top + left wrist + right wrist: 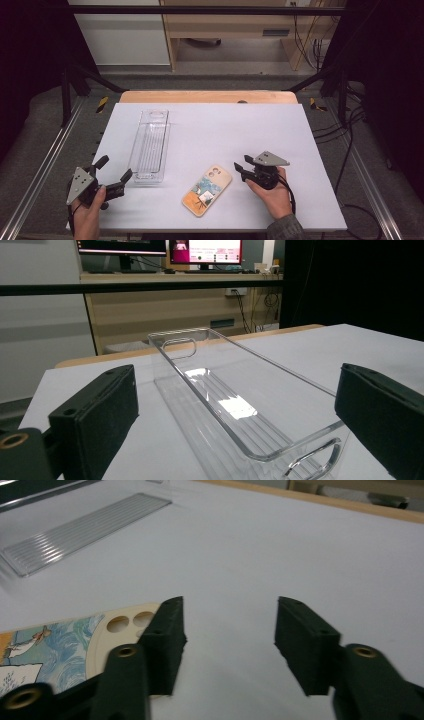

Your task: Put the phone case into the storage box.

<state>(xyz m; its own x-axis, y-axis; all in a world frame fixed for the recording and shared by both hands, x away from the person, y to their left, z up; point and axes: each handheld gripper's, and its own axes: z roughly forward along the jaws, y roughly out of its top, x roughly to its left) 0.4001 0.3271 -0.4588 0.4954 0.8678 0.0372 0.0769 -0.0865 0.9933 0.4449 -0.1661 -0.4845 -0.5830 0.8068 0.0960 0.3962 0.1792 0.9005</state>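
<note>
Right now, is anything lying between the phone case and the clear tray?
Nothing visible. In the high view only bare white table separates the phone case from the clear tray to its upper left.

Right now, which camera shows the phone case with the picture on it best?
The high view: the whole phone case lies flat on the white table, its picture and camera holes showing. The right gripper view catches just its top end, partly behind a jaw. The left gripper view looks at the clear tray.
</note>
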